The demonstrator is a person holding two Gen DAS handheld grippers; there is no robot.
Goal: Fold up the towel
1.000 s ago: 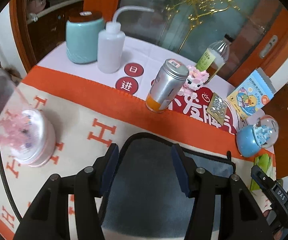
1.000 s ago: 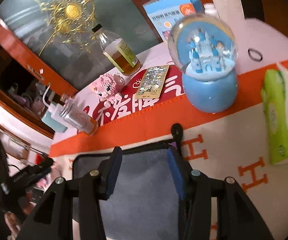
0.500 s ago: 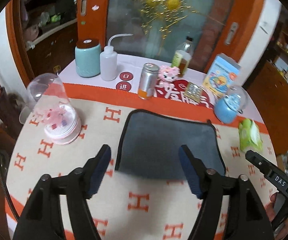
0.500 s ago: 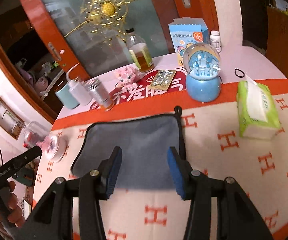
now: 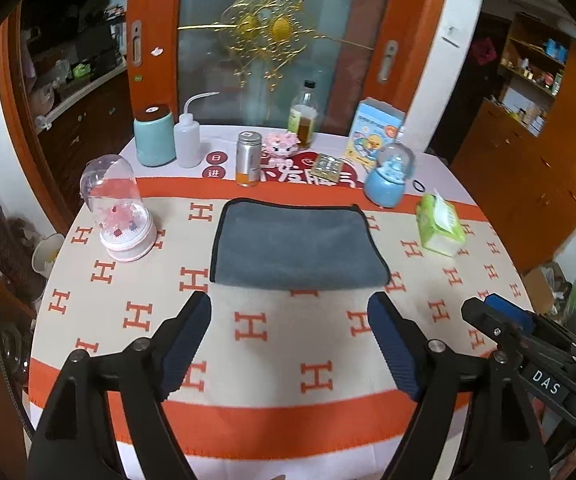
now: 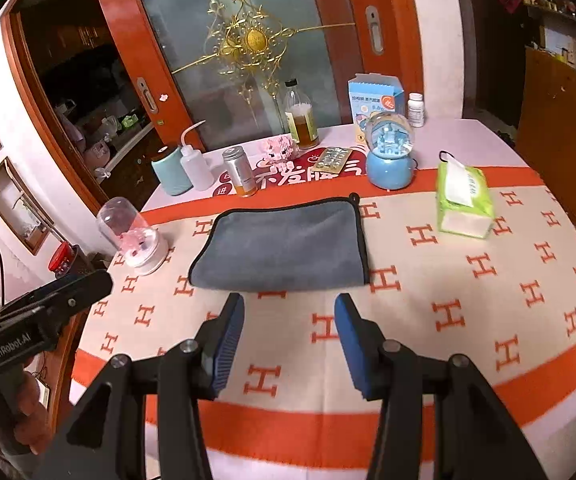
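Note:
A grey towel with black trim lies folded flat in the middle of the table, on the orange-and-cream cloth; it also shows in the right wrist view. My left gripper is open and empty, held above the table on the near side of the towel. My right gripper is open and empty, also back from the towel's near edge. The right gripper shows at the right of the left wrist view. The left gripper shows at the left of the right wrist view.
Left of the towel stands a glass dome with pink flowers. A green tissue pack lies to its right. Behind it stand a blue snow globe, a metal can, a squeeze bottle, a teal jar and a carton.
Both grippers have pulled up and back from the towel toward the near table edge. The left gripper's jaws have opened wider. The towel stays flat on the table.

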